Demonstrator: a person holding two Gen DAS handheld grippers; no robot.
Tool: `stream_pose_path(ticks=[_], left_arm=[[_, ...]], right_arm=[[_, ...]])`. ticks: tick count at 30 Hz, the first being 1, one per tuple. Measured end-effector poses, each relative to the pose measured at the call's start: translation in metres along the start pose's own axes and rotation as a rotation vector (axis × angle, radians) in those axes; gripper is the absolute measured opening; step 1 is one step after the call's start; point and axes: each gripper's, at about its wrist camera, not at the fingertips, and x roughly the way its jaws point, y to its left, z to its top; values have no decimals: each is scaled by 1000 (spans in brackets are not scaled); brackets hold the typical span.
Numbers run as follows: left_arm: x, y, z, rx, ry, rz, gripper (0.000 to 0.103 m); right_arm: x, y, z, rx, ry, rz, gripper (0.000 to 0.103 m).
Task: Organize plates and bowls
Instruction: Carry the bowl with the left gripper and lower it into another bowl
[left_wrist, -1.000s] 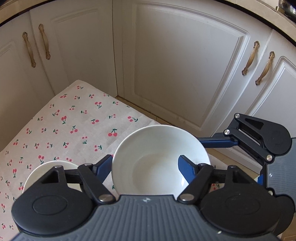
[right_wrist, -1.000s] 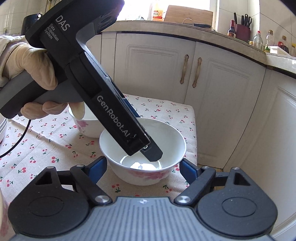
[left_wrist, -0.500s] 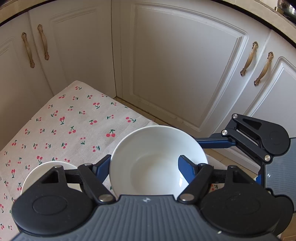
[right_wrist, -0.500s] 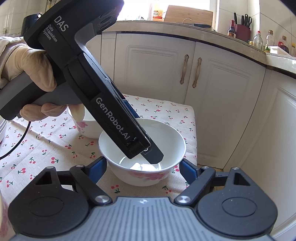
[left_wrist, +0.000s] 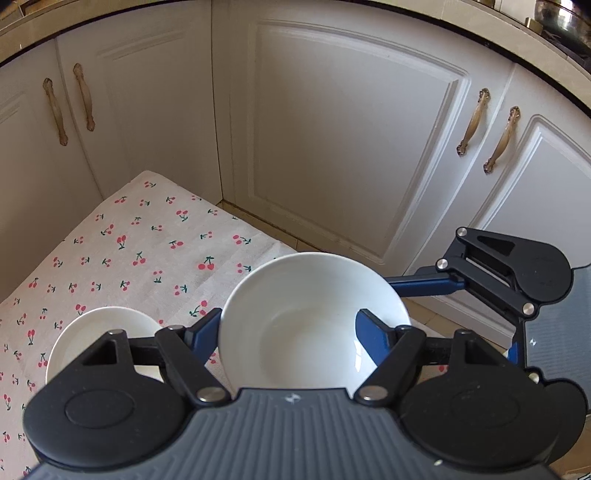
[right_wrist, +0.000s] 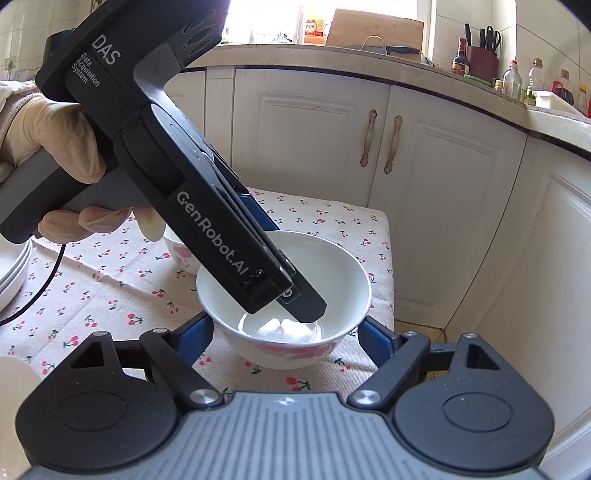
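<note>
Your left tool (left_wrist: 288, 325) is clamped on the bowl (left_wrist: 314, 321) — one finger inside the basin, the other outside the wall, as the right wrist view shows it reaching down over the rim. Whether the bowl has left the cloth (left_wrist: 140, 258) I can't tell. It sits close to the table's right edge; in the right view the cloth ends just beyond the rim and the floor drops away there, so you've little margin on that side.

Your right tool (right_wrist: 286, 332) is released, its blue fingers standing wide on either side of the bowl, clear of the wall and not touching.

A second bowl (left_wrist: 103, 328) sits just left of the held one, partly hidden behind your left tool. A stack of plates (right_wrist: 14, 273) shows at the far left edge of the right view.

Open cloth lies behind and left of the bowls — that's your free room. The cabinets (left_wrist: 351, 147) close off the back and the right.
</note>
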Motion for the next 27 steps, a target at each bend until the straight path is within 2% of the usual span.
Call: stream_pose_path(ticks=[15,27], left_arm=[[-70,-44,-29,12,-56,15,76],[-118,-75,-76,-5,-83,35,76]], right_arm=[[-73,46,4,-4,-37,0,89],[-115,93,-3,-44,-41,13,89]])
